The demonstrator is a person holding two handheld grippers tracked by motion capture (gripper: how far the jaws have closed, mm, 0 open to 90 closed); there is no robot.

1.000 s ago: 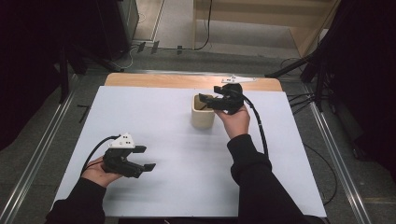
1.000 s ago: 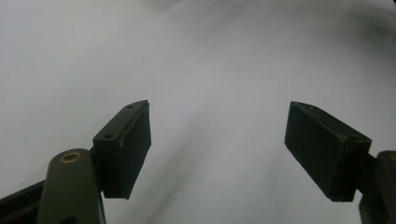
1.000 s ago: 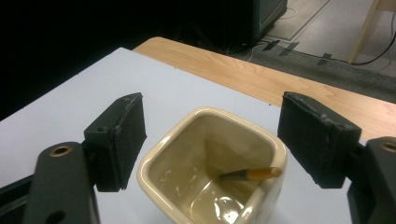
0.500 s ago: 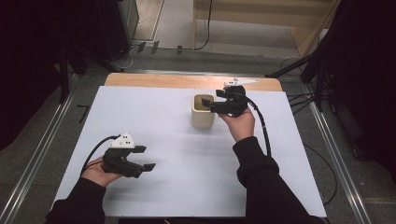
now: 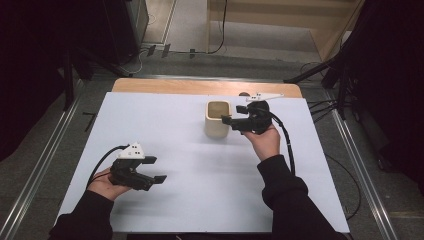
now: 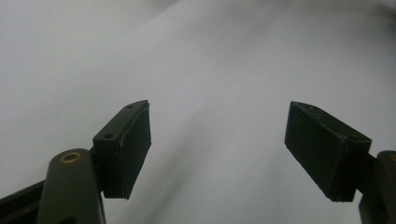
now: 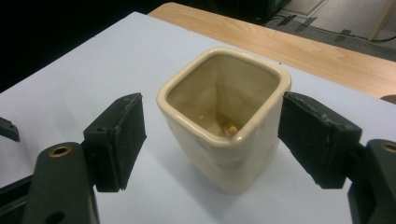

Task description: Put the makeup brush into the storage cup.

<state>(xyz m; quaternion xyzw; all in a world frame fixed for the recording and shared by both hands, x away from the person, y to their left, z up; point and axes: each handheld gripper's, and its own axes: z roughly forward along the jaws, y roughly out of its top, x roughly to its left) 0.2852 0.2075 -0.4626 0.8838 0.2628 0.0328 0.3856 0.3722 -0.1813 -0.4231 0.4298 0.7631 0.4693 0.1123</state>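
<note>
Your left gripper [image 5: 150, 170] sits low over the white bench [image 5: 175, 130], well to the near left of the cream cup [image 5: 218, 119], with its jaws spread wide on nothing but bare surface. The cup stands upright toward the far side of the bench, just short of the wooden strip [image 5: 200, 86] behind it. Your right gripper [image 5: 233, 116] is right beside the cup, jaws wide, one on either side of it; one seems to graze its wall, the other stands apart.

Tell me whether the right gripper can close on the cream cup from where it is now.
Probably yes: the right gripper is open, its jaws flank the cream cup on both sides, and nothing lies between pads and cup walls.
</note>
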